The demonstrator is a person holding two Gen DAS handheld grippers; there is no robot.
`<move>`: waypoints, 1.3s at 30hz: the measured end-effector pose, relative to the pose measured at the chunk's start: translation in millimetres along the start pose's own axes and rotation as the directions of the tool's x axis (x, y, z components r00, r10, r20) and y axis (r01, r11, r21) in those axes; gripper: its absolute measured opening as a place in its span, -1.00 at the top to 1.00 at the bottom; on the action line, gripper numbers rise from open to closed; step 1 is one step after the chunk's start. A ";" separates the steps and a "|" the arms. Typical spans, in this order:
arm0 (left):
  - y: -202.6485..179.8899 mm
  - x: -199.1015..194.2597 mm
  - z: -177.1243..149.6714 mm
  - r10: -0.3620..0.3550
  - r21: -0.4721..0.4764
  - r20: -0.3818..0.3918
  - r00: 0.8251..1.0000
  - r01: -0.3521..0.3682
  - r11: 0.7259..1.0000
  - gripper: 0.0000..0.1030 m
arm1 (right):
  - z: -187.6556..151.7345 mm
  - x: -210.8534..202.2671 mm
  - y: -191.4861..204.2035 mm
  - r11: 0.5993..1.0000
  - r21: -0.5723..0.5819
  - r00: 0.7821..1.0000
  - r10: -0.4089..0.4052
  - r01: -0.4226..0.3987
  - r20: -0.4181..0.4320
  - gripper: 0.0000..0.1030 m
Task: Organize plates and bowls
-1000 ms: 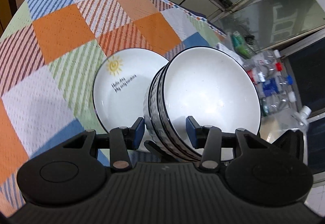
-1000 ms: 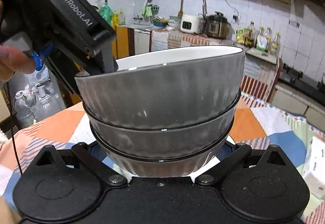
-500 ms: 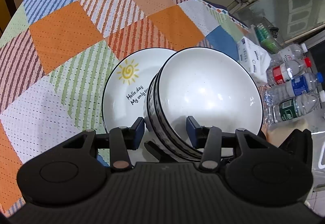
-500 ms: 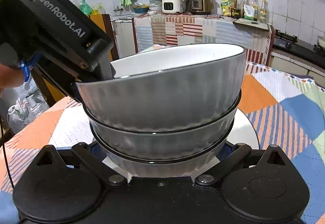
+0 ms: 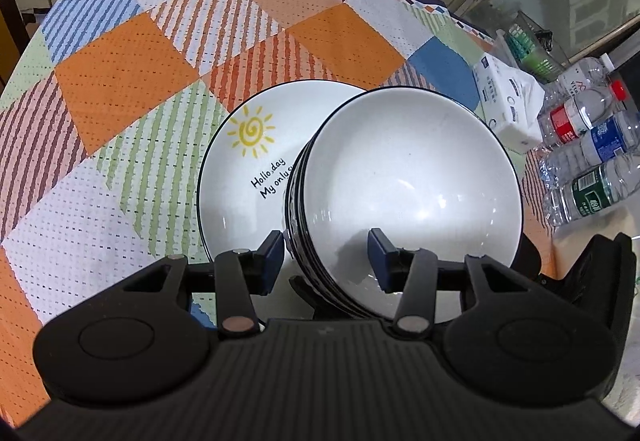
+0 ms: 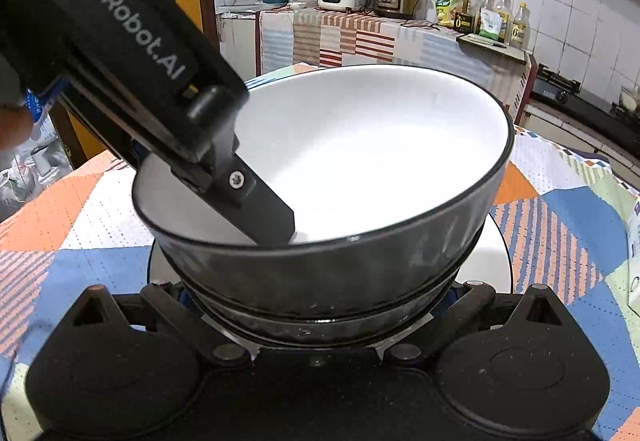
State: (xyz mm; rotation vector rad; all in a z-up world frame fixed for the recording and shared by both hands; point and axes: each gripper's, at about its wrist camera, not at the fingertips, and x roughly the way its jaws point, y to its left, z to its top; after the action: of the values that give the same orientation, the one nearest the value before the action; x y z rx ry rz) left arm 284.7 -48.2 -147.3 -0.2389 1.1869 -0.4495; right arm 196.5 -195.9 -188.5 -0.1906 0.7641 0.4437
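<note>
Left wrist view: my left gripper point(image 5: 326, 253) clamps the rim of the stacked bowls point(image 5: 412, 193), my right gripper point(image 6: 316, 293) pinches their base. They hover over the sun plate point(image 5: 244, 177) mid-table point(image 5: 120, 73); setting down remains.

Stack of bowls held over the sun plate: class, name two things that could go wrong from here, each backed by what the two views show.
1. The stack of bowls is tilted; the left gripper pinches only its rim, so bowls might slide apart.
2. The stack hangs toward one side of the sun plate, so it could land off-centre and tip the plate.
</note>
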 end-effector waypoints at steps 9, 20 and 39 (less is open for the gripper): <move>0.7 -2.1 -6.2 -0.014 0.007 0.032 0.999 0.014 1.000 0.11 | 2.4 0.4 -1.2 1.000 0.009 1.000 -0.005 0.005 -0.016 -0.97; 0.2 -14.4 -34.8 0.119 -0.037 0.236 0.964 -0.113 0.993 -0.34 | 10.6 -11.9 8.3 0.997 0.016 0.992 -0.079 0.081 -0.102 -0.97; -25.1 -113.2 -66.6 0.137 0.062 0.322 0.937 -0.165 0.984 -0.66 | 24.7 -114.6 26.4 0.972 0.093 0.973 -0.207 0.217 -0.102 -0.97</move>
State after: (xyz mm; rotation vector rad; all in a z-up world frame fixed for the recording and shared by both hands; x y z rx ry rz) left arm 183.4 -15.1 -66.5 -0.1355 0.8601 -0.3130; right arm 127.1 -200.8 -90.5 -0.1937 0.8447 0.1926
